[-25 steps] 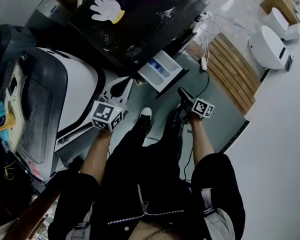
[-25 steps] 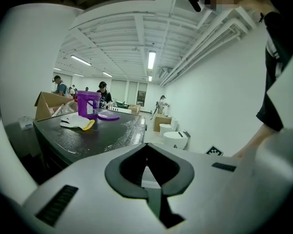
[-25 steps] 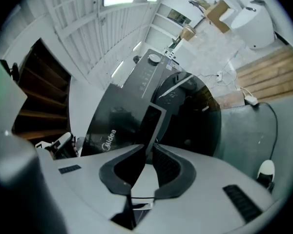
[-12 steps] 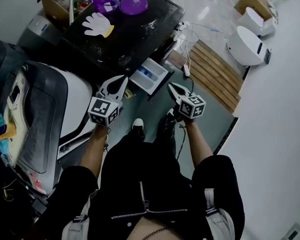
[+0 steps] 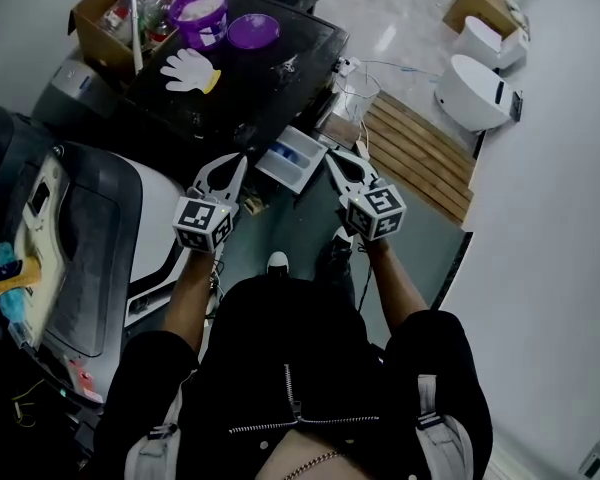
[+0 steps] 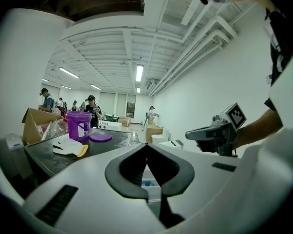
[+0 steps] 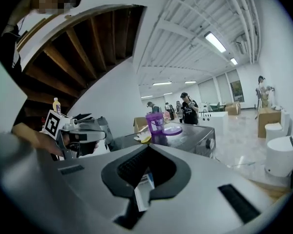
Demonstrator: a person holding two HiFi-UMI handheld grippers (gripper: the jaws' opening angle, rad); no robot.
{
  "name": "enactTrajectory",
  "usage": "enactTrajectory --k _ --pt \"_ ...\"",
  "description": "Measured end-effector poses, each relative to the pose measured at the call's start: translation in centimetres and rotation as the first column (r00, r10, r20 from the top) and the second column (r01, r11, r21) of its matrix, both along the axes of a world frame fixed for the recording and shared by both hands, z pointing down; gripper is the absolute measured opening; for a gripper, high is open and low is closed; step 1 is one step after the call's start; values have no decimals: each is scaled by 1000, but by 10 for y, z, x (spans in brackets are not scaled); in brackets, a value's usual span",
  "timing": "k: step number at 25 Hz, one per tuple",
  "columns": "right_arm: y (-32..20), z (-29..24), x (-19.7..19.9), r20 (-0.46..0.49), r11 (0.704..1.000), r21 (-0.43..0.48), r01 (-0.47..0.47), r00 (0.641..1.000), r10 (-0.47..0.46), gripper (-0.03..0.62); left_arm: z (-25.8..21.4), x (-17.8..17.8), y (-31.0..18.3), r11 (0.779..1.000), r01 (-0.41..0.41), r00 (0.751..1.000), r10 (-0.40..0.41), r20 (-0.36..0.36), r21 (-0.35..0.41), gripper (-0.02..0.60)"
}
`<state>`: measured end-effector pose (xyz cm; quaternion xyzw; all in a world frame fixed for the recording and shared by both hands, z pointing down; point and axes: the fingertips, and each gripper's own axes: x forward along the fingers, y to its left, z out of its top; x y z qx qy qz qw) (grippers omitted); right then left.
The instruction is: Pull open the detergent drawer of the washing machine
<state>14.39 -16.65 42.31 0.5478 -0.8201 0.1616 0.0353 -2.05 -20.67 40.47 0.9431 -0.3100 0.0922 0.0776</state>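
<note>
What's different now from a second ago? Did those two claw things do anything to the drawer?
The right gripper rose from well below the drawer and rolled over; it now points in beside the drawer, jaws shut on nothing. The left gripper edged up a little on the other side. Nothing was grabbed or let go. The drawer stayed pulled out.
</note>
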Motion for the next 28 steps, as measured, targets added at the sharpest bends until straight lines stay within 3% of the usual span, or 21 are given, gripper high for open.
enactTrajectory --k 7,28 --pt "1 -43 -4 -51 994 104 -26 998 32 5 -14 2 -2 999 -18 1000 18 -11 40 18" --pt "4 -47 -14 -86 993 121 -1 996 12 5 -14 6 -1 999 -17 1000 18 -21 40 18"
